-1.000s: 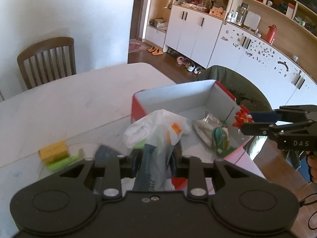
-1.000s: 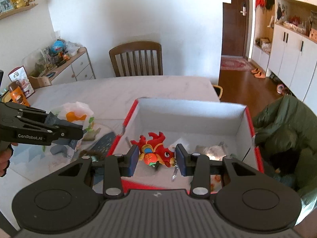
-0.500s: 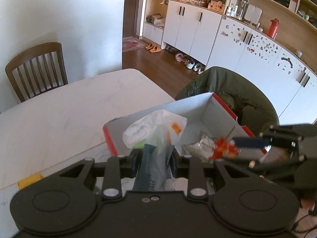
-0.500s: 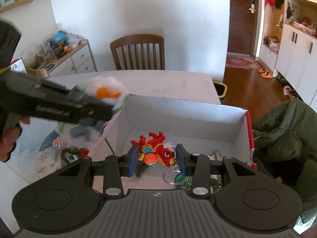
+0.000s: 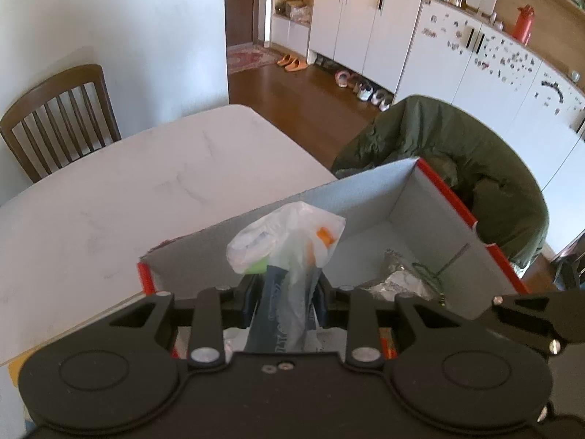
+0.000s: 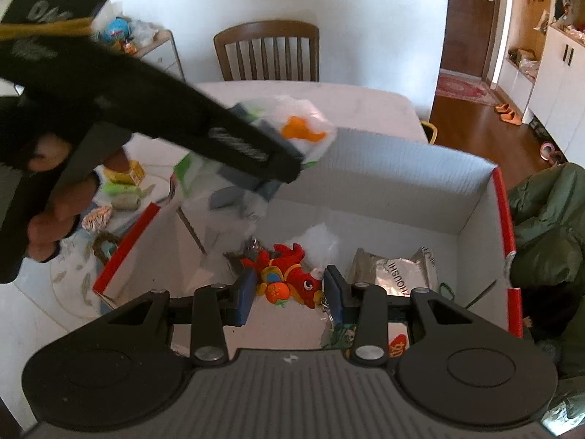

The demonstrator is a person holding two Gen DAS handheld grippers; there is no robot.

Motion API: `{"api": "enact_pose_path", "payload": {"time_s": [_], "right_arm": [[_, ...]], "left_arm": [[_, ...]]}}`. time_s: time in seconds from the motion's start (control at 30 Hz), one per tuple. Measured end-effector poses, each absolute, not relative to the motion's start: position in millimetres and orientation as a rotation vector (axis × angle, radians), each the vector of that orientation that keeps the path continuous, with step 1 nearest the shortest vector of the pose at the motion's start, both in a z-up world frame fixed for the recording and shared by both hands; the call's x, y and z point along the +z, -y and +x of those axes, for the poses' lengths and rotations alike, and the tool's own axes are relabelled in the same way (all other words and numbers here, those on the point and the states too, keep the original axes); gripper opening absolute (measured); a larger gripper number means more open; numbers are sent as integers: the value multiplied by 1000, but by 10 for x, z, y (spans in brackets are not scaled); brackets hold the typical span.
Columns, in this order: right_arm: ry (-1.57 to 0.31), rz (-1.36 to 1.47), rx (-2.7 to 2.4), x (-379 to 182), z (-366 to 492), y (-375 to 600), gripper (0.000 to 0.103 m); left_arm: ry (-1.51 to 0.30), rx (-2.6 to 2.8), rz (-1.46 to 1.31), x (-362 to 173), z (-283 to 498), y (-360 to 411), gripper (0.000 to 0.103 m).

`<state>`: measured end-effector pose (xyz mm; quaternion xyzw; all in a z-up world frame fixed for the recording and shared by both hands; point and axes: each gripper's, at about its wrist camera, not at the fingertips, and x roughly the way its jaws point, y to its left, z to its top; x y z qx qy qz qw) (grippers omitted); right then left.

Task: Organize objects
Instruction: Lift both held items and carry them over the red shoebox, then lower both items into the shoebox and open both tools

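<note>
**Q:** White marble table [image 5: 153, 197], white wall, wooden chair [image 6: 267, 51] at the far side. Where is the task item and how is it oriented?

**A:** The plastic bag [image 5: 289, 241] is clamped between the closed fingers of the left gripper [image 5: 285, 294], above the near left part of the open cardboard box [image 6: 395, 179]. Its long axis runs along the gripper fingers, bunched top pointing away from the left wrist camera. In the right wrist view the bag [image 6: 292, 128] hangs over the box's left wall.

**Q:** Appearance?

**A:** Thin translucent white film with orange and green patches showing, and a grey-blue printed part pinched between the pads.

**Q:** State of the right gripper?

**A:** The right gripper [image 6: 289, 292] is spread, empty, over the box interior. A red dragon plush [image 6: 289, 278] lies on the box floor between and beyond its fingertips; contact cannot be determined.

**Q:** Surroundings and obstructions?

**A:** A silver foil packet [image 6: 398, 270] lies in the box, right of the plush. A green jacket [image 5: 457, 161] is draped beside the box's right wall. Small items sit on the table left of the box. The left gripper's body crosses the right wrist view, hiding part of the table.
</note>
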<state>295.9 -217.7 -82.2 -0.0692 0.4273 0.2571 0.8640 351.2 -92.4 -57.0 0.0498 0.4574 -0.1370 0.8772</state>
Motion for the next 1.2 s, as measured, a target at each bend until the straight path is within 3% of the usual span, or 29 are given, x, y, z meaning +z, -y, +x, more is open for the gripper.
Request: {"api": "enact_pose_path", "payload": {"time_s": [0.8, 1.2], "right_arm": [[-988, -216, 535, -1130, 3073, 2096, 40], [-978, -169, 565, -1008, 3013, 2125, 42]], "left_arm": [[-1106, -272, 176, -1105, 3807, 1112, 30], [-1127, -262, 179, -1148, 3826, 1047, 37]]}}
